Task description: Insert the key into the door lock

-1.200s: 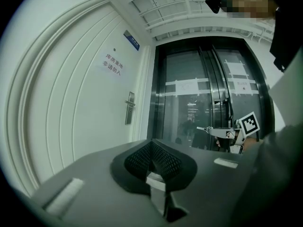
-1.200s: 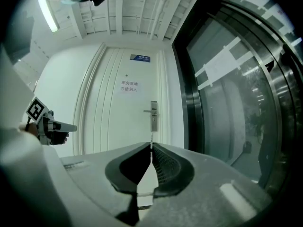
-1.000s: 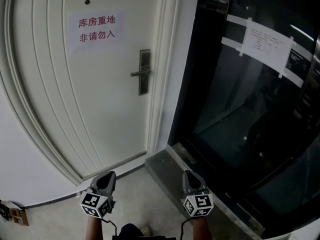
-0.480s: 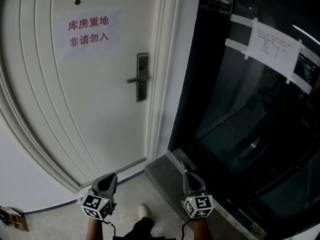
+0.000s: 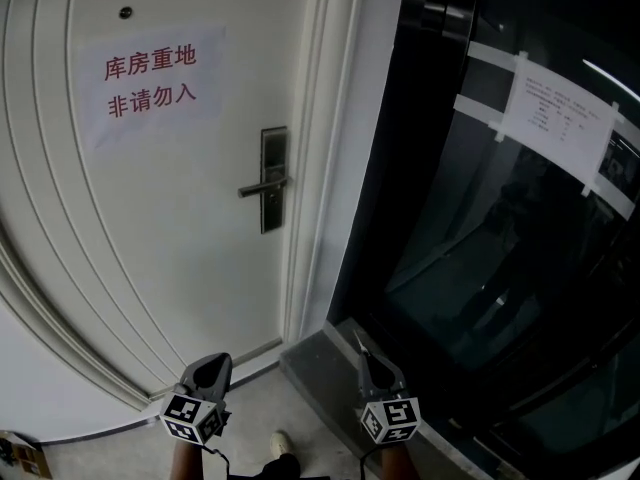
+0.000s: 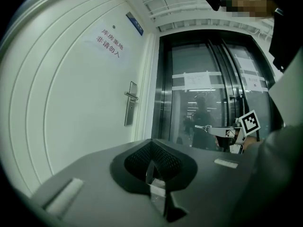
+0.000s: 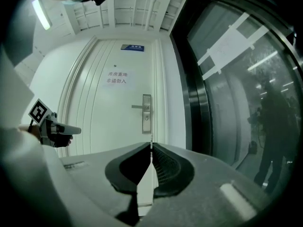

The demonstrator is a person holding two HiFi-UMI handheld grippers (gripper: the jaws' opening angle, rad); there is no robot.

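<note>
- the white panelled door (image 5: 180, 228) is well off, so I'd walk up square to it, grippers level
- dark metal lock plate w/ lever handle (image 5: 272, 178): aim for the keyhole (image 7: 147, 118) under the lever
- my right gripper (image 5: 363, 356) is clamped on the thin metal key (image 7: 151, 139), tip fwd
- left gripper (image 5: 212, 363) is closed, empty afaict

Level left gripper (image 5: 212, 366) shut (right gripper (image 5: 373, 363) pinches key (image 7: 151, 141)).

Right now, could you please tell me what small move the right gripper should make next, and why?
Probably carry the right gripper straight ahead toward the door. Its jaws are closed on the key, whose tip shows in its own view just below the keyhole under the handle, and the lock plate stands well apart from it, so closing that gap comes before fine aiming.
</note>
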